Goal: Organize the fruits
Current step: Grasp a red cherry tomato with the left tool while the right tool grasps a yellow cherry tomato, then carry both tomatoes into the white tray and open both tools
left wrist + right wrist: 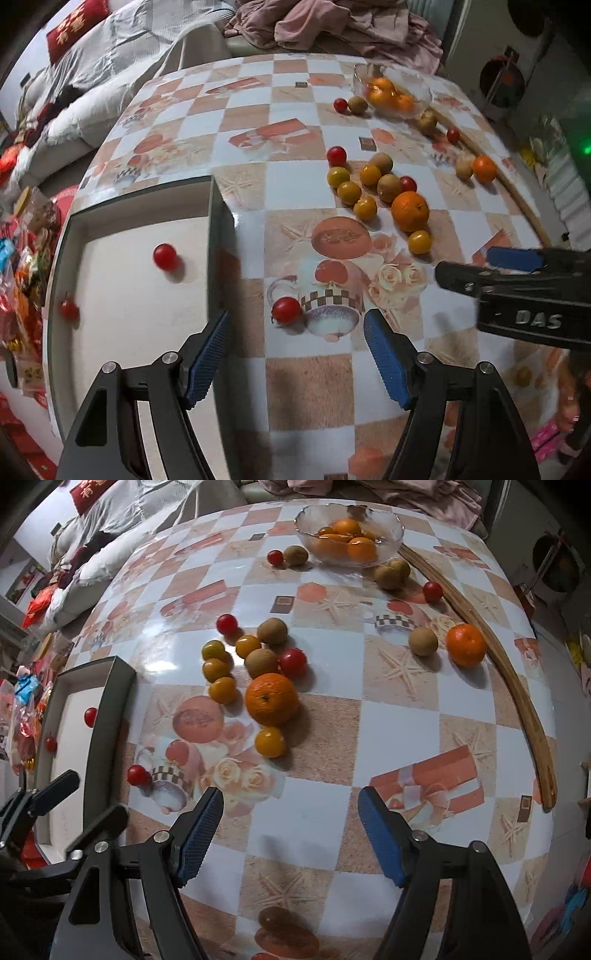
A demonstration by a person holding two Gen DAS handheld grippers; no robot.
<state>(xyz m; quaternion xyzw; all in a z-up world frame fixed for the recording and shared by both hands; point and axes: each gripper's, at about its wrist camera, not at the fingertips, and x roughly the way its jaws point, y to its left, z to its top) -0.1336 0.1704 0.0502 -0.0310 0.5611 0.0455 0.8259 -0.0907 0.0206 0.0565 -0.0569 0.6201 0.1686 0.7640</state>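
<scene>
Both of my grippers hang empty, jaws apart: left gripper (295,354) just short of a glossy red cherry tomato (286,309) on the worktop (314,387), right of the white tray (129,295); right gripper (290,830) nearer than the big dimpled orange (272,698).

Two wrist fisheyes low over the table (303,229), facing forward, both sharing the fruit cluster (258,675).

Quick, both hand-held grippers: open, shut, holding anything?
Left hand-held gripper: open, empty, red cherry tomato just ahead.
Right hand-held gripper: open, empty.
</scene>
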